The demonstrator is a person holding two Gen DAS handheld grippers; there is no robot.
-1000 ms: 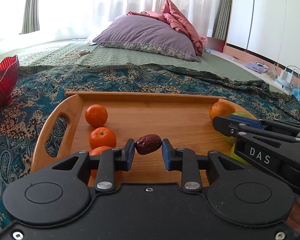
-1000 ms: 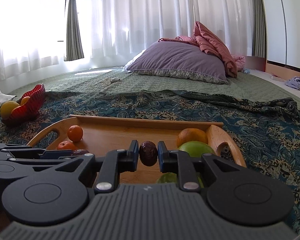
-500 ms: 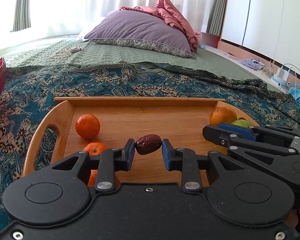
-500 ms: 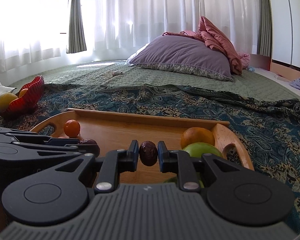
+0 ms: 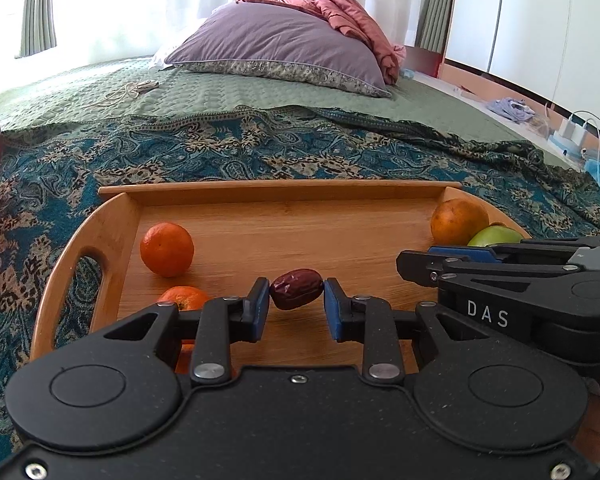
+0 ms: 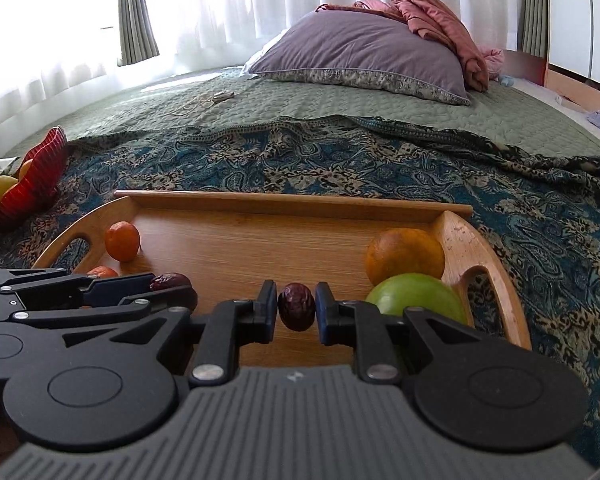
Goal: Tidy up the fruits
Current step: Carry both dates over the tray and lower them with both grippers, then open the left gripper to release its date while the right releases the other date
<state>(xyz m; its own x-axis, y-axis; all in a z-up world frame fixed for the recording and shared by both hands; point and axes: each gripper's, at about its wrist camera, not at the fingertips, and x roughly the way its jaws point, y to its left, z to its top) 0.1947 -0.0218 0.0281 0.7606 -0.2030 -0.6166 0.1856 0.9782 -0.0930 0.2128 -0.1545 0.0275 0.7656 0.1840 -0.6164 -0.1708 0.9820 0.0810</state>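
Note:
My left gripper (image 5: pixel 296 307) is shut on a red date (image 5: pixel 296 294), held above the wooden tray (image 5: pixel 284 190). My right gripper (image 6: pixel 296 312) is shut on a second dark red date (image 6: pixel 296 306), also over the tray (image 6: pixel 292 199). Two tangerines (image 5: pixel 167 249) (image 5: pixel 183 298) lie at the tray's left; an orange (image 5: pixel 458 221) and a green apple (image 5: pixel 500 235) sit at its right. In the right wrist view the orange (image 6: pixel 404 256) and apple (image 6: pixel 418 298) are close to the right of my gripper. The left gripper with its date (image 6: pixel 171 280) shows at the left there.
The tray rests on a blue patterned blanket (image 6: pixel 340 160) on a bed. A red bowl (image 6: pixel 36 178) with yellow fruit stands at the far left. A purple pillow (image 6: pixel 360 54) and pink cloth lie at the back. Chargers and cables (image 5: pixel 572 132) sit on the floor at the right.
Both grippers have moved forward and a little higher over the tray, each still holding its date. The tray and its fruit look nearer and lower in view.

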